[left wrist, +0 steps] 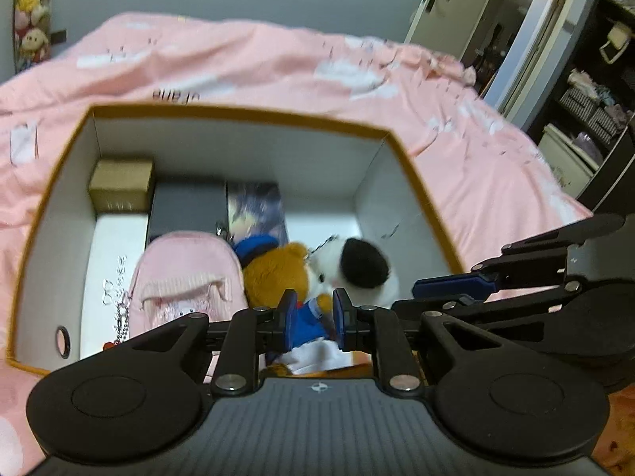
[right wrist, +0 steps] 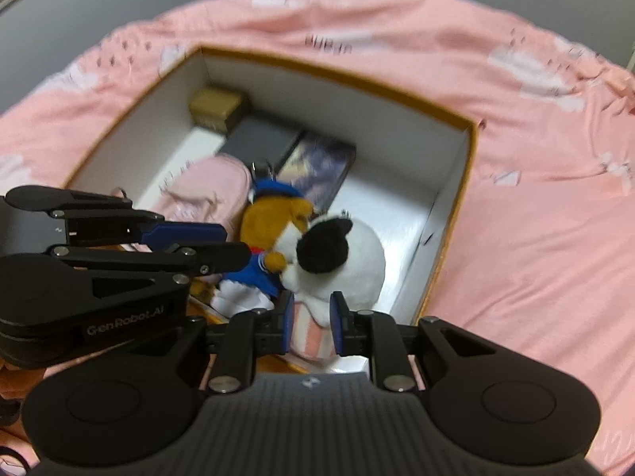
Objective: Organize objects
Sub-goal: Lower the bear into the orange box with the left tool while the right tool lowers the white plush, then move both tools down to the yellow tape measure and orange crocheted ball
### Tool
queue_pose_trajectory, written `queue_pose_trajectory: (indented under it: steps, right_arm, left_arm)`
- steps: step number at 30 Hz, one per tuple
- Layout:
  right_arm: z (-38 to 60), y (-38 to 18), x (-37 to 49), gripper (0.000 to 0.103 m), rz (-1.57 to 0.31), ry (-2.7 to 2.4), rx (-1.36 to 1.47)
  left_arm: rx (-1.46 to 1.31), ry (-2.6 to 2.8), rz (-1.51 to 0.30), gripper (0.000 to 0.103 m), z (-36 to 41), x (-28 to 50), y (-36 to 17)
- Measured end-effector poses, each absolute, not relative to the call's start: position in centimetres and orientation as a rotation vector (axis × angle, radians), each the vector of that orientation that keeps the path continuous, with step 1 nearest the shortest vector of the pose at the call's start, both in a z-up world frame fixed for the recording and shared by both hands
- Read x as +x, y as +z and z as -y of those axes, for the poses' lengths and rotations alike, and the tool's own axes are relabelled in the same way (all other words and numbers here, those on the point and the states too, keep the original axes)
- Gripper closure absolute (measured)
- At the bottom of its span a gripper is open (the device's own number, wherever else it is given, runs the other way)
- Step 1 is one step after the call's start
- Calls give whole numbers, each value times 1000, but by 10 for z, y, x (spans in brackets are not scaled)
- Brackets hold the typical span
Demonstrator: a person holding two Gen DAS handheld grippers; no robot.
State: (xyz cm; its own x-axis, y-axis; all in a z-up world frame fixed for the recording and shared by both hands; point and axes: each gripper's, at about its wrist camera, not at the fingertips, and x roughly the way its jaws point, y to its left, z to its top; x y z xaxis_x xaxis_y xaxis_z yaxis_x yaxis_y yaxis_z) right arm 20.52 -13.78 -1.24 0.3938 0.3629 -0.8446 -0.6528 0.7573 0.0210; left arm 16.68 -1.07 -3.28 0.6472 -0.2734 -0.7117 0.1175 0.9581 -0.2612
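Note:
An open box with an orange rim (left wrist: 238, 113) (right wrist: 341, 75) sits on the pink bed. Inside lie a brown bear plush in blue clothes (left wrist: 274, 273) (right wrist: 270, 218), a white plush with a black ear (left wrist: 365, 265) (right wrist: 341, 254), a pink pouch (left wrist: 186, 273) (right wrist: 210, 178), a small tan box (left wrist: 121, 184) (right wrist: 216, 109), a grey case (left wrist: 188, 206) and a dark printed box (left wrist: 256, 208) (right wrist: 317, 170). My left gripper (left wrist: 313, 319) hovers over the bear's blue clothes, jaws a little apart. My right gripper (right wrist: 311, 327) hovers over the white plush's striped bottom, jaws a little apart.
The pink bedspread (left wrist: 278, 63) (right wrist: 535, 198) surrounds the box. A doorway and dark shelves (left wrist: 587, 79) stand at the right. Plush toys hang at the far left wall (left wrist: 31, 12). Each gripper shows in the other's view, the right one (left wrist: 516, 277) and the left one (right wrist: 119, 246).

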Motion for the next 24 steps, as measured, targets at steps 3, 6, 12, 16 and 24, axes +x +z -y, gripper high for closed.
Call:
queue_pose_trajectory:
  steps: [3,6,12,16,24]
  right_arm:
    - [149,-1,187,82,-878,655,-295]
    - [162,8,172,80,-810,645,-243]
    - [180,11,145,72,-743,598,-215]
    - [192,-1,130,63,-746,593,-183]
    - [203,-45,113,46,-878,504,-229]
  left_arm:
    - [-192,-235,-814,83,14,157,-21]
    - [-183,-251,-799,83,17,144,-13]
    - [-158,-280,-808,82,26,116,-12]
    - [-124,-300,-821,82,33,101,-19]
    - [-90,-312,-903,82,44,91,-44]
